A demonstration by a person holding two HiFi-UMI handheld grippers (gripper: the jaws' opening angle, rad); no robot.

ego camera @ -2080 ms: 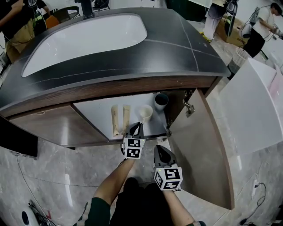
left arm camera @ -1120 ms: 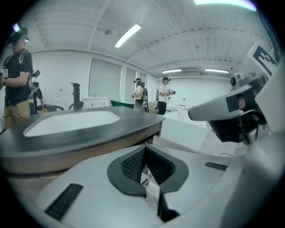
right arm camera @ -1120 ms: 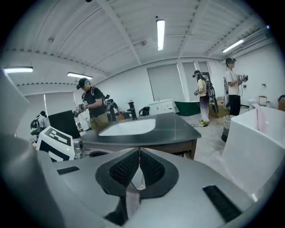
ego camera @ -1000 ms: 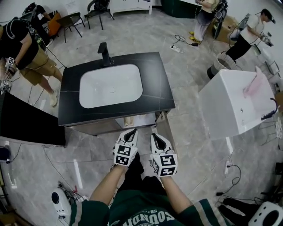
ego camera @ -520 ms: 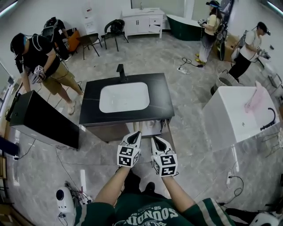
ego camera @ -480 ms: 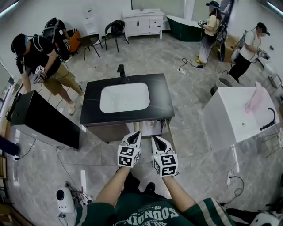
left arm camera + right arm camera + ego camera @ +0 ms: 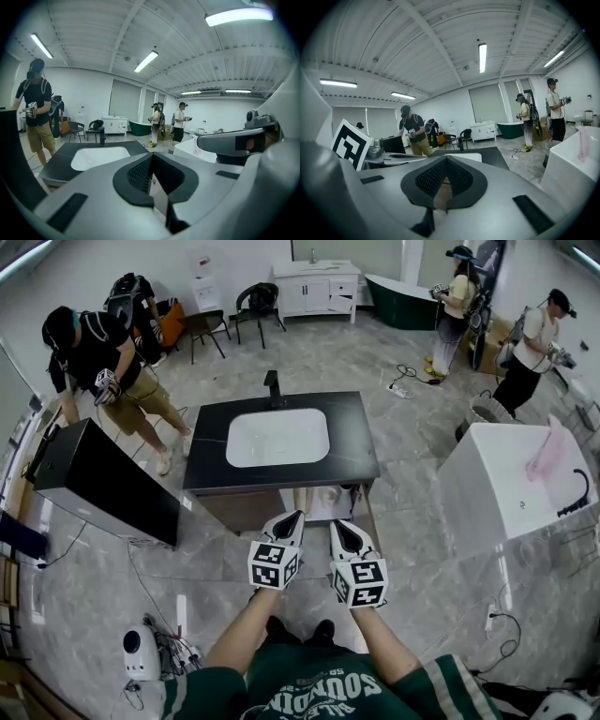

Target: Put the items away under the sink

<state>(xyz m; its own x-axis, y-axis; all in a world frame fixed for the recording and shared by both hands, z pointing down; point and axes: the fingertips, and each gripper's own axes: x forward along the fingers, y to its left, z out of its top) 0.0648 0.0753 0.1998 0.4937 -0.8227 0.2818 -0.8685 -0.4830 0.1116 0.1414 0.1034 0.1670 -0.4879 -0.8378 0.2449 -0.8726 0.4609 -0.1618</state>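
The left gripper (image 7: 290, 518) and right gripper (image 7: 339, 525) are both clenched shut and empty, held side by side, well clear of the sink (image 7: 277, 437). The items (image 7: 323, 497) sit in the open cabinet (image 7: 239, 509) beneath it, apparently stowed.

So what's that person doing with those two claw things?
A person stands in front of the black sink cabinet, holding a claw in each hand. The left claw and the right claw are both shut and empty. The cupboard under the sink is open, with a few small things on its shelf.
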